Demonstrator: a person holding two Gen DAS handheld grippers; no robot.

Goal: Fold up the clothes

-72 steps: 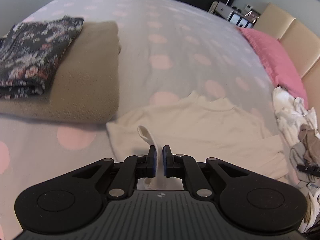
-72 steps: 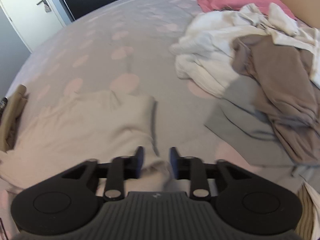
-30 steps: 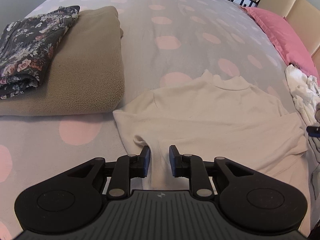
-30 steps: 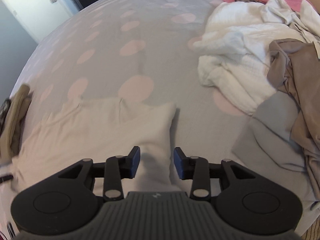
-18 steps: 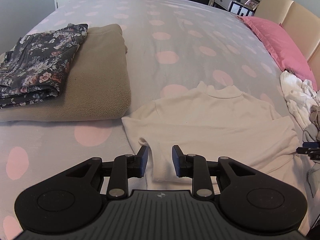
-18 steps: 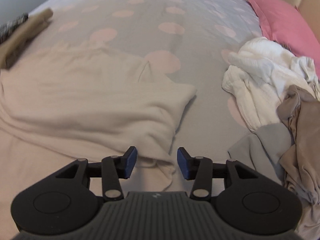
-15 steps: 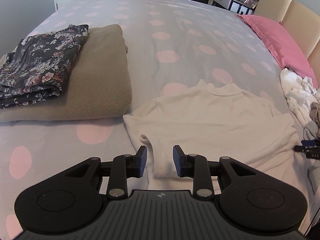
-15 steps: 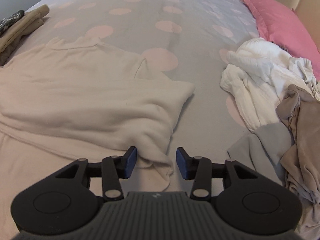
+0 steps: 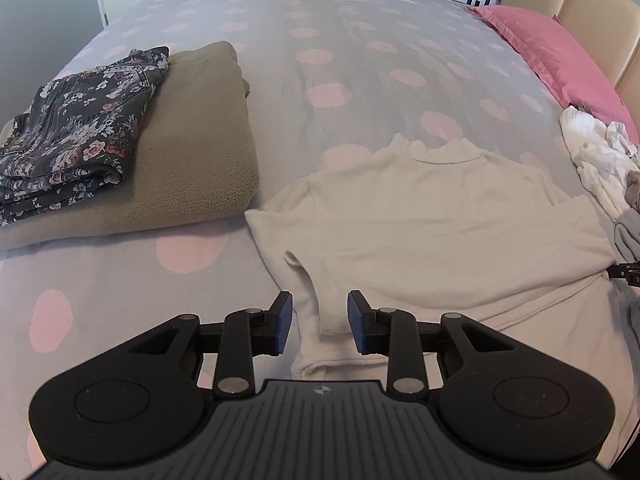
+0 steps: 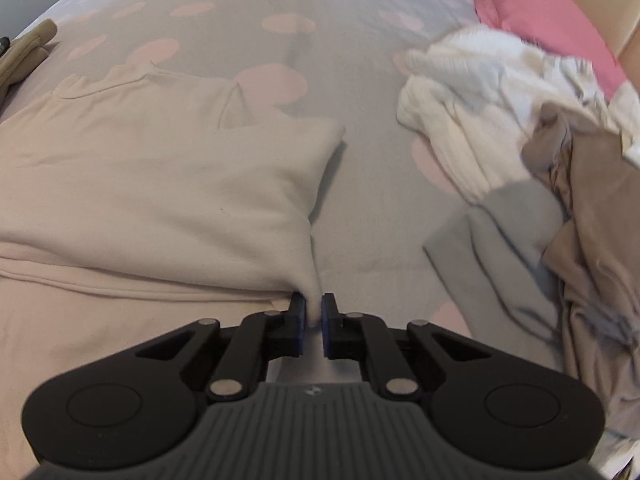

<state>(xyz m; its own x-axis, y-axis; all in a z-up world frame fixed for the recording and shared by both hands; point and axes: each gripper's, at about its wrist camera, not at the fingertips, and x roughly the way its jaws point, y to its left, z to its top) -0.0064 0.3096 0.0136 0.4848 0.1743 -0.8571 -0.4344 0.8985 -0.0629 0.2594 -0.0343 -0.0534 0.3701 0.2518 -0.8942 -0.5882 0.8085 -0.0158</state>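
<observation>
A cream high-neck top (image 9: 432, 216) lies flat on the grey bed cover with pink dots, its sleeves folded in over the body. My left gripper (image 9: 319, 318) is open, with the folded left sleeve's cuff lying between its fingers. My right gripper (image 10: 313, 316) is shut on the top's right edge (image 10: 308, 276), pinching a fold of cream cloth just above the bed. The top fills the left half of the right wrist view (image 10: 160, 168). The right gripper's tip shows at the left wrist view's right edge (image 9: 626, 272).
A folded tan fleece (image 9: 196, 148) with folded floral jeans (image 9: 76, 120) on it sits at the left. A heap of unfolded white, grey and beige clothes (image 10: 520, 140) lies at the right. A pink pillow (image 9: 556, 56) and the beige headboard (image 9: 592, 12) are beyond.
My left gripper let go of the sleeve, opened and pulled back a little. My right gripper was open over the top's right side and has now shut on its edge.
</observation>
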